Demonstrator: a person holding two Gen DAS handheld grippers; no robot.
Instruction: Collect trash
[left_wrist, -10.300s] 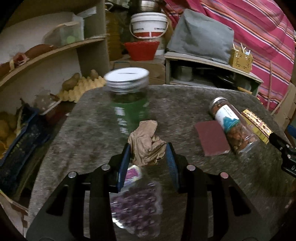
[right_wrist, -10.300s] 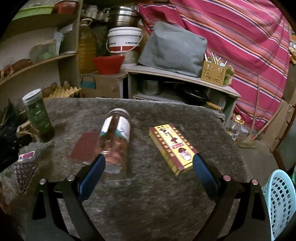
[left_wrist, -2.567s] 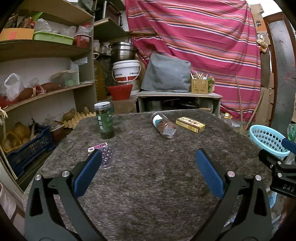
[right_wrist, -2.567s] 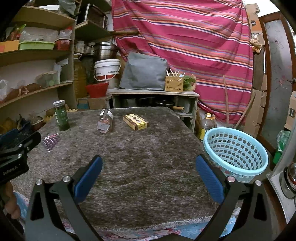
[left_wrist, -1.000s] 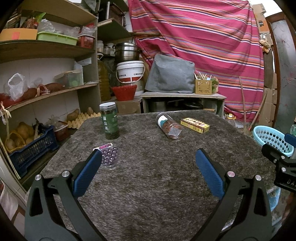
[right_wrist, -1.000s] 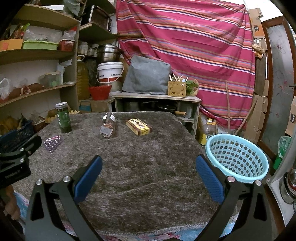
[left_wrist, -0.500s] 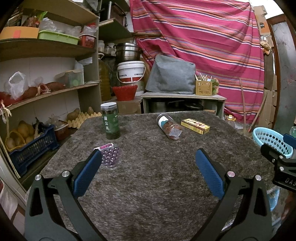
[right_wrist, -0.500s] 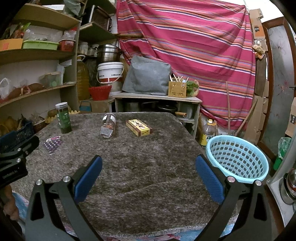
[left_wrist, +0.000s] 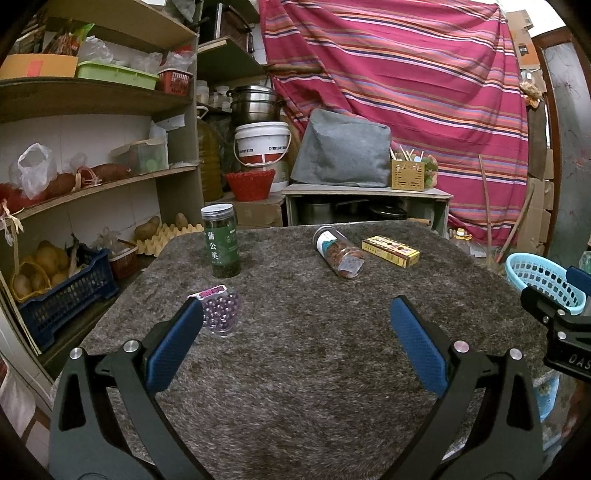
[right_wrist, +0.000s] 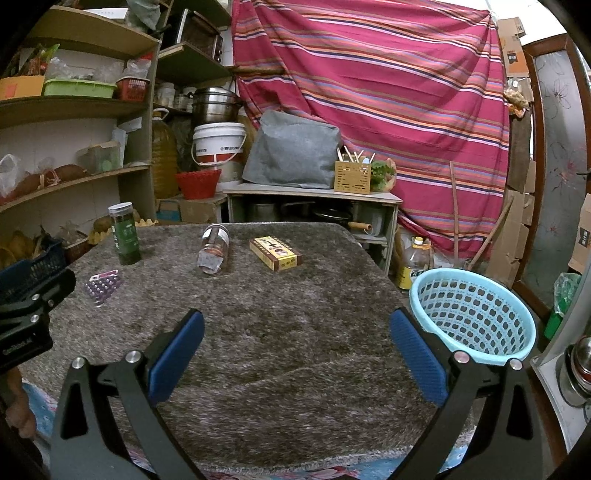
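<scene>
On the grey carpeted table (left_wrist: 303, 369) stand a green-labelled jar (left_wrist: 220, 240), a clear jar lying on its side (left_wrist: 338, 252), a yellow box (left_wrist: 390, 251) and a purple pill blister pack (left_wrist: 219, 309). The right wrist view shows the same green jar (right_wrist: 125, 233), lying jar (right_wrist: 213, 250), yellow box (right_wrist: 275, 253) and blister pack (right_wrist: 103, 282). A light-blue basket (right_wrist: 472, 310) sits off the table's right side; the left wrist view shows this basket (left_wrist: 539, 277) too. My left gripper (left_wrist: 295, 343) is open and holds nothing, just right of the blister pack. My right gripper (right_wrist: 295, 350) is open and holds nothing over the table's near part.
Shelves (left_wrist: 92, 177) with produce, bags and a blue crate (left_wrist: 62, 295) line the left. Behind the table a low cabinet (left_wrist: 369, 199) carries a grey cover, with a white bucket (left_wrist: 263, 142) and red bowl beside it. A striped cloth (right_wrist: 388, 92) hangs at the back.
Both grippers stay open. The left view has edged slightly toward the table, so the blister pack sits closer to the left finger. The right view has barely shifted.
</scene>
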